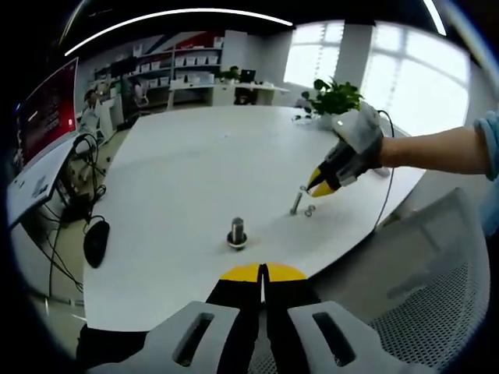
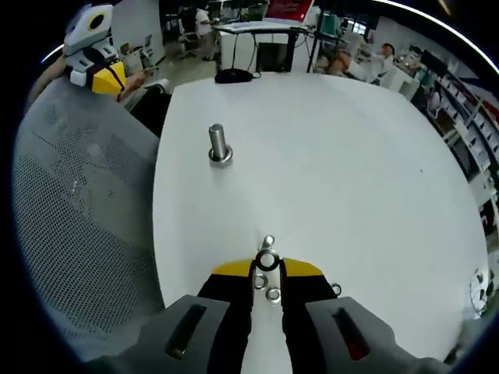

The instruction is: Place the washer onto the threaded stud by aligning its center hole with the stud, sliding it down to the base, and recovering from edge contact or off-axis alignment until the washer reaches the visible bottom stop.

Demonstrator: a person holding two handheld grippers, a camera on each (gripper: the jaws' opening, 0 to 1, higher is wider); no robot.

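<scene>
Yellow-tipped black fingers (image 1: 242, 274) of the left gripper (image 1: 263, 273) pressed together, nothing between them, hovering at the near edge of the smooth white table (image 1: 195, 171). Right gripper (image 2: 267, 269), seen in its own view, slightly parted around small shiny metal rings; a flat round washer (image 2: 267, 261) sits at the tips, though whether pinched or merely lying between them cannot be told. Another small ring (image 2: 336, 290) just beside the right fingertip. Threaded stud (image 2: 217, 145), a short upright steel cylinder on a wider round base, standing well apart from the washer toward the table's edge. In the left gripper view, same stud (image 1: 237, 232) upright mid-table, right gripper (image 1: 323, 187) lowered beside a small upright bolt (image 1: 297, 200). Grey mesh chair back (image 2: 78, 218) alongside the table.
</scene>
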